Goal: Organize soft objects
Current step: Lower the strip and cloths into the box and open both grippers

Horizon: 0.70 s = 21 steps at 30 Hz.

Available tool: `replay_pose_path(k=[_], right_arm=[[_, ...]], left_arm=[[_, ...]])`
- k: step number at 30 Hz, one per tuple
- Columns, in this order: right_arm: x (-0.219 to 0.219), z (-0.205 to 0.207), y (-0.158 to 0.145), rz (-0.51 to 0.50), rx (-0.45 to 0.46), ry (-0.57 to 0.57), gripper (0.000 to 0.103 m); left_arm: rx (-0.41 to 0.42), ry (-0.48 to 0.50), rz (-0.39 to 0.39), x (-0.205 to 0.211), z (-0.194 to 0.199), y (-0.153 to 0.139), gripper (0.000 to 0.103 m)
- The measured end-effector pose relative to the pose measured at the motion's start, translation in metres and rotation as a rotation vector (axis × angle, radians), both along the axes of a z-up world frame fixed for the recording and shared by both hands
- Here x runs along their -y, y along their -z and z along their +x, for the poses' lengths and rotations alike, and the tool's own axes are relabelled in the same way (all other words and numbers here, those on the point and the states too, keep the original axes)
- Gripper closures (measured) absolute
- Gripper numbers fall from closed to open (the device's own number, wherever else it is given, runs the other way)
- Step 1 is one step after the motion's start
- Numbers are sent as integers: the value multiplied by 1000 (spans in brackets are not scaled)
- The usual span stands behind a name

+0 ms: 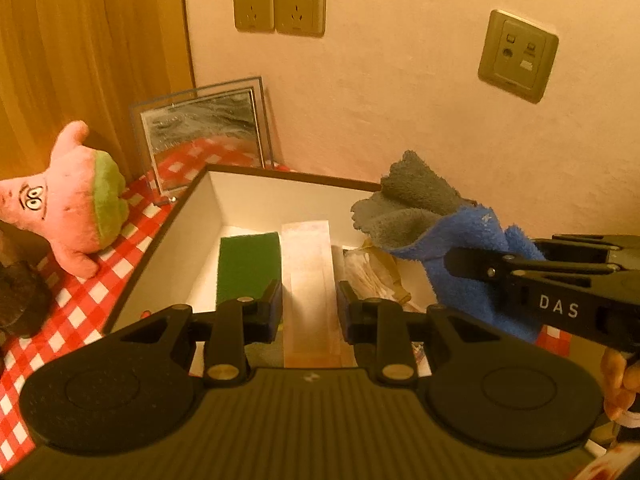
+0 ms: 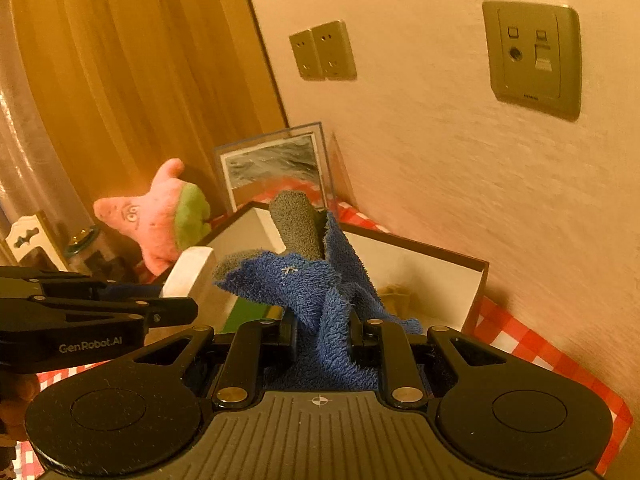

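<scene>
Terry-cloth, blue on one face and grey on the other: seen as a cloth (image 2: pixel 320 280) bunched between the jaws of the right gripper (image 2: pixel 322 336), clamped tight on its blue folds. Hung over the right side of the box (image 1: pixel 280 174), above the rim, grey end flopping upward and toward the box's middle.

Found the left gripper (image 1: pixel 310 304) closed on a pale block (image 1: pixel 306 248) — long, whitish-pink, held lengthwise between the blue pads. Poised over the box's near edge, far end reaching in above the white interior. Could not tell whether that end touched the floor of the box.

Inside the box, against its left wall: a green scouring pad (image 1: pixel 248 268) lying flat. Toward its right side, partly under the cloth: a crumpled beige wrapper (image 1: pixel 372 272).

Left of the box, on the red-and-white checked tablecloth (image 1: pixel 80 304) — a pink starfish plush (image 1: pixel 68 204) with green shorts, tipped on its side, apart from the box's wall. Behind the box's far left corner, leaning back at the wall: a glass picture frame (image 1: pixel 204 128).
</scene>
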State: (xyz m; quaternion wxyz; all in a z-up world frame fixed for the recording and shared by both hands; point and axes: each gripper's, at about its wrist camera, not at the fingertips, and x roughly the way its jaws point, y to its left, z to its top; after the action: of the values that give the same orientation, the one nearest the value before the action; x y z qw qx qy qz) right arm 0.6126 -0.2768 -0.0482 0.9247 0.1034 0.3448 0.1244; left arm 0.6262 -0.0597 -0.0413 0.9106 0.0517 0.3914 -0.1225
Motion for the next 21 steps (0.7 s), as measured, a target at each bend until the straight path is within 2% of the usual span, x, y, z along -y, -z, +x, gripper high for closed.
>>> replay_pose_path(k=[3,9,18,21], right_arm=[[4,4,3,0,-9,5,83],[7,11,5,3,-19,7,83],[1,19,7,6,-20,1,83],[-2,23,6,17,12,-15,80]], left_arm=[[-13,1,9,4,8,6,62],[-36,-17,9,0,17,12,56],[-38,-55,9,-15,19,10,54],[-40,-66,8,-20,18,10,52]])
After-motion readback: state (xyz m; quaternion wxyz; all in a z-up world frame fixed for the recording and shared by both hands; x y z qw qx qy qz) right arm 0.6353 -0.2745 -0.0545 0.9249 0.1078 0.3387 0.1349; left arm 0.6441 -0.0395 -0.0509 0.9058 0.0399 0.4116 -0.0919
